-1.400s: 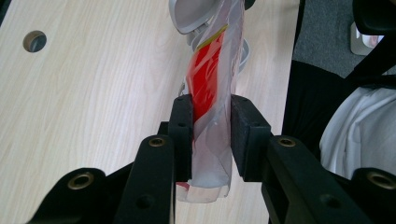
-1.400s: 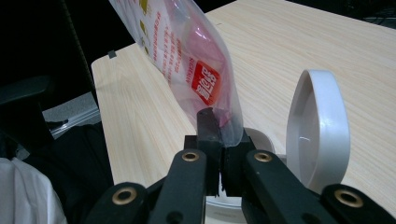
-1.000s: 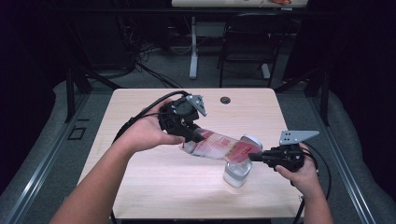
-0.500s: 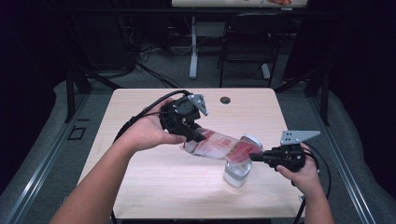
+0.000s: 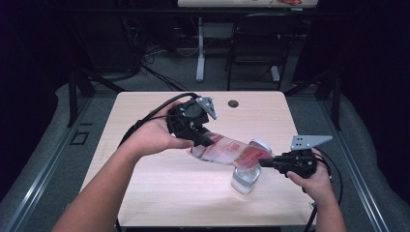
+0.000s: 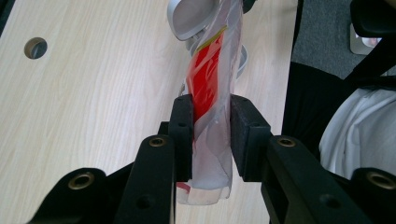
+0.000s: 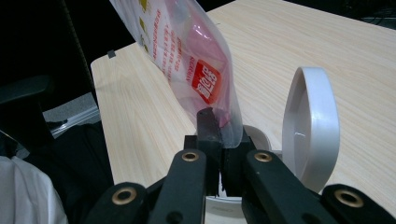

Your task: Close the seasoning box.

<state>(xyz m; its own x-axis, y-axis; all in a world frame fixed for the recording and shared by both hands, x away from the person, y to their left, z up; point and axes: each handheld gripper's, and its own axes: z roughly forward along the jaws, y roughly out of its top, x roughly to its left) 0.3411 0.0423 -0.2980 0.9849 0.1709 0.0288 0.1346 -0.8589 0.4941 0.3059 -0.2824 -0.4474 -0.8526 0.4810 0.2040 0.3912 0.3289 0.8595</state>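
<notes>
At frame centre, the left claw (image 5: 205, 141) and right claw (image 5: 265, 162) each clamp one end of the clear red-printed plastic pouch (image 5: 231, 152). The pouch's low end sits above the open clear flip-lid jar (image 5: 245, 178) on the desk (image 5: 145, 116). Best keep that corner over the mouth and tilt gently.

The clear plastic pouch (image 5: 229, 152) with red and pink print is stretched nearly level above the table, tilting down toward its right end; that end sits pinched just over the open mouth of the clear jar (image 5: 245, 178); the jar stands upright near the table's front right; its white hinged lid (image 7: 310, 126) stands flipped up on edge beside the mouth.
</notes>
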